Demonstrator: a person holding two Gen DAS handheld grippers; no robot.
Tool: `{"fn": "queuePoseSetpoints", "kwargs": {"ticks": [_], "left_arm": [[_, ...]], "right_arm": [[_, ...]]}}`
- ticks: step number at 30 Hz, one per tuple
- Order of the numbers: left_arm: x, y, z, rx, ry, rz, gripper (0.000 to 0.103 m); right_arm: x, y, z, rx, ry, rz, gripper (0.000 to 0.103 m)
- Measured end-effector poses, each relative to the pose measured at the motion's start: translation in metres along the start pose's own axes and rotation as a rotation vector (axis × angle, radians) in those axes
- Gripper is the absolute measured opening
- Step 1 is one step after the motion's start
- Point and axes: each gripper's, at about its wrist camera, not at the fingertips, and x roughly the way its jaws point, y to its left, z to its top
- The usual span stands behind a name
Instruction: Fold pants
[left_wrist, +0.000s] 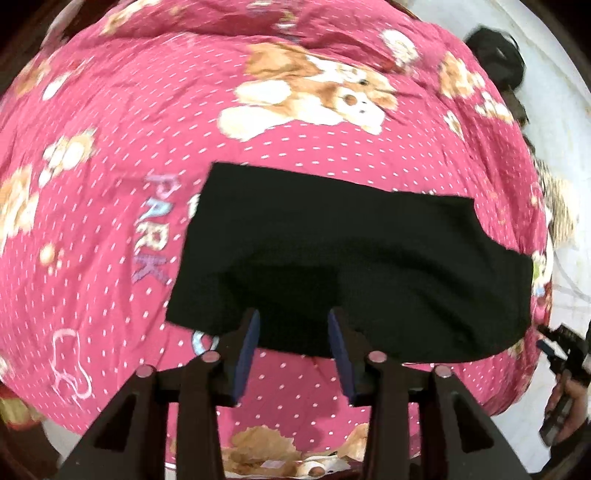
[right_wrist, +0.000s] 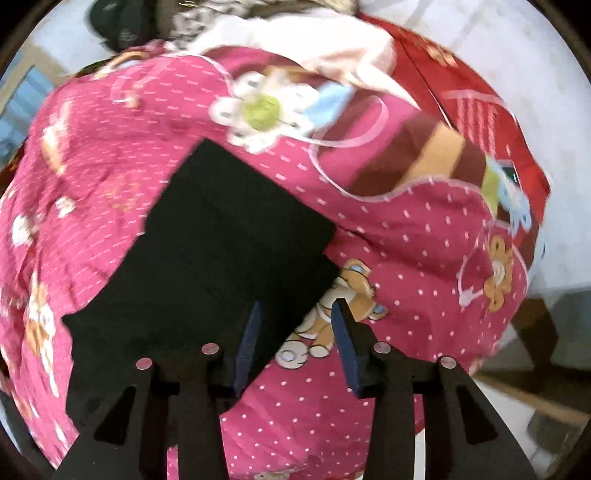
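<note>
A: Left claw (left_wrist: 293, 325)?
B: Mine's released, hanging over the near edge of the pants (left_wrist: 332, 258), black, folded flat on the pink sheet (left_wrist: 110, 129).
A: Right claw (right_wrist: 295, 317)?
B: Released too, empty, off the pants' right edge. I'd pinch both near corners evenly, then fold away, keeping edges aligned.

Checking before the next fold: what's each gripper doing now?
Left gripper: open, above the black pants, holding nothing.
Right gripper: open, empty.
</note>
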Motion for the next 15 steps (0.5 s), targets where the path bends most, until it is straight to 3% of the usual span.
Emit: {"fn": "queuePoseSetpoints", "kwargs": {"ticks": [8,12,15], "left_arm": [[0.005,0.039,-0.013,-0.139,0.002,-0.048,0.05],[0.028,0.034,-0.004,-0.131,0.026,-0.083,0.056],[0.054,0.036,0.008,-0.173,0.049,-0.062,0.056]], "right_arm": [[-0.007,0.09,-0.043,-0.375,0.043,0.154,0.041],[0.003,0.125,-0.065,-0.465,0.11,0.196,0.041],[0.007,0.147,-0.075,-0.523,0.143,0.218,0.041]]}}
